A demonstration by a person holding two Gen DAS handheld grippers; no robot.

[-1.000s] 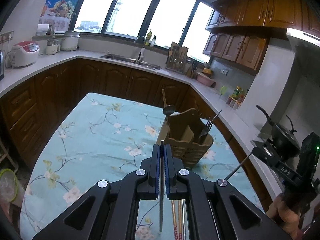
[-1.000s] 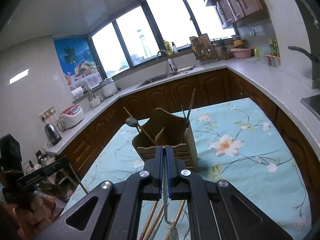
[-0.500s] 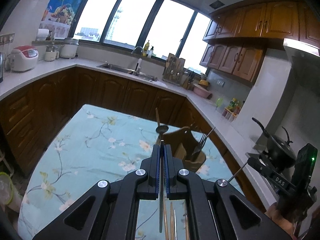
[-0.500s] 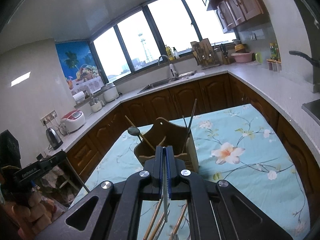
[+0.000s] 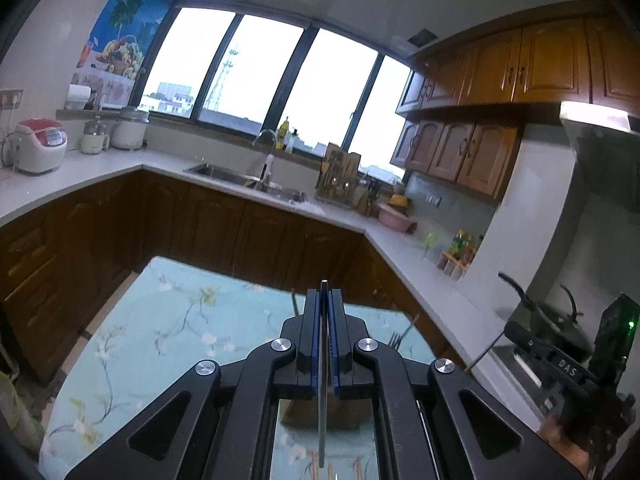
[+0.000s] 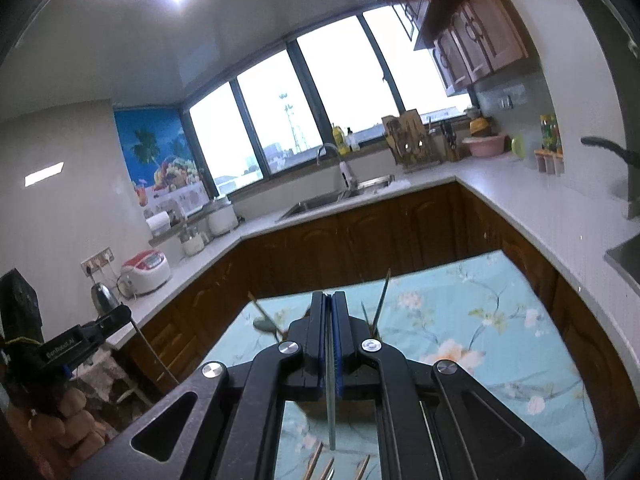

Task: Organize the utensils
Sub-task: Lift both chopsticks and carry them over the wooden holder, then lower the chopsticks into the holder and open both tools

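My left gripper (image 5: 324,294) is shut on a thin metal utensil (image 5: 322,420) that runs back between the pads. My right gripper (image 6: 329,296) is shut on a thin metal utensil (image 6: 331,416) too. The wooden utensil holder (image 5: 320,416) is mostly hidden behind each gripper; a fork (image 5: 396,338) and a spoon (image 6: 264,323) stick up from it. Several chopsticks (image 6: 320,464) lie on the floral tablecloth (image 5: 160,336) below the grippers. The right gripper also shows at the right of the left wrist view (image 5: 516,330), and the left gripper at the left of the right wrist view (image 6: 116,316).
Dark wood cabinets and a white counter (image 5: 80,172) ring the table. A sink (image 5: 244,178), a knife block (image 5: 338,176), a rice cooker (image 5: 40,150) and a black pot (image 5: 556,320) stand on the counter. The table's far edge (image 6: 400,276) is close ahead.
Both grippers have tilted up and risen, still shut on their utensils. The holder has dropped from mid-view to behind the gripper bodies.
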